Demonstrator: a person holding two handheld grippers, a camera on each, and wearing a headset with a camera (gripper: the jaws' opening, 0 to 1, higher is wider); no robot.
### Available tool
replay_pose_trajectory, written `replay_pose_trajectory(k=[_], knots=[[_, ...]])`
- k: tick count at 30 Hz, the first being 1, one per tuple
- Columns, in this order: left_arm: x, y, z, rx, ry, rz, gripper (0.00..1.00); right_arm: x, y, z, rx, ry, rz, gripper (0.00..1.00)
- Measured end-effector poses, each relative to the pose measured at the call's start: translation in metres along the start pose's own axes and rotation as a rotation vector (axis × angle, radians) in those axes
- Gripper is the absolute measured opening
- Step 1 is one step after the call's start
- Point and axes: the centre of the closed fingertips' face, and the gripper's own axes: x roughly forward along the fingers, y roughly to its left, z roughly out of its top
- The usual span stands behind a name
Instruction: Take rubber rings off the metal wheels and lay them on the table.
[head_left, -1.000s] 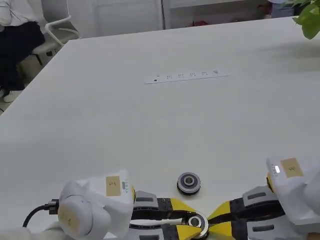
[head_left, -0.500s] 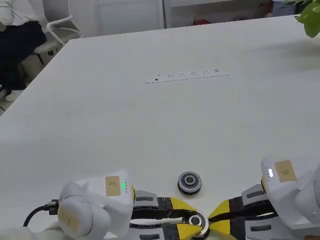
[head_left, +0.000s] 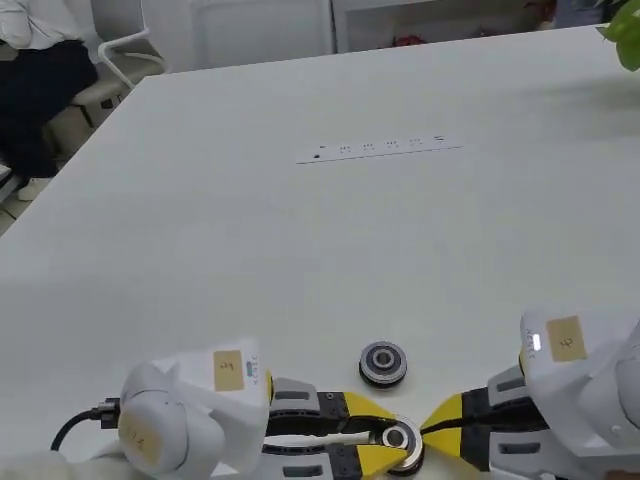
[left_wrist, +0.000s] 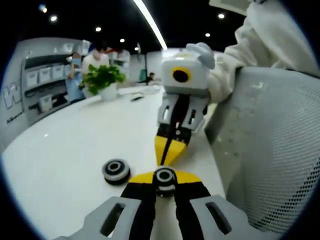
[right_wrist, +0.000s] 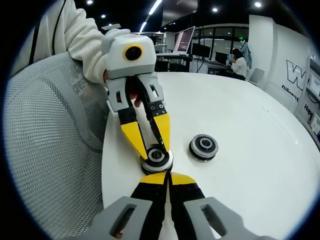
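A metal wheel with a dark rubber ring sits at the table's near edge. My left gripper is shut on it, its yellow tips on either side. From the opposite side my right gripper points in with its tips pressed together, touching the wheel's rim. Whether they pinch the ring cannot be told. A second wheel with its ring on lies flat on the table just beyond, free of both grippers.
The white table stretches away, with a flush socket strip in its middle. A mesh chair back is close behind the table's near edge. A potted plant stands at the far right corner. People are in the background.
My right gripper has edged a little left toward the held wheel. The head camera has shifted slightly. The loose wheel has not moved.
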Motion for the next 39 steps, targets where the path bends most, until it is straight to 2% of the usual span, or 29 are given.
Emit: replay_pose_trajectory(k=[4,8,11,14,17,20,27,39], knots=[[0.000,0.000,0.000,0.005,-0.001,-0.001,0.14,-0.001,-0.001,-0.001,0.073,-0.009,0.006,0.00],[0.000,0.001,-0.001,0.008,-0.003,-0.003,0.14,-0.002,-0.003,0.000,0.232,-0.044,0.030,0.00],[0.000,0.001,-0.001,0.011,-0.003,-0.006,0.14,-0.004,-0.004,0.001,0.301,-0.061,0.040,0.00],[0.000,0.001,0.000,0.011,-0.005,-0.010,0.14,-0.006,-0.005,0.003,0.408,-0.090,0.062,0.00],[0.000,0.001,-0.001,0.013,-0.005,-0.010,0.14,-0.006,-0.006,0.002,0.471,-0.102,0.077,0.00],[0.000,0.001,-0.001,0.016,-0.005,-0.011,0.14,-0.007,-0.005,0.003,0.569,-0.120,0.099,0.00],[0.000,0.000,-0.001,0.020,-0.005,-0.009,0.14,-0.009,-0.002,0.010,0.645,-0.157,0.127,0.00],[0.000,-0.001,0.000,0.016,-0.009,-0.010,0.14,-0.008,0.005,0.017,0.662,-0.178,0.145,0.00]])
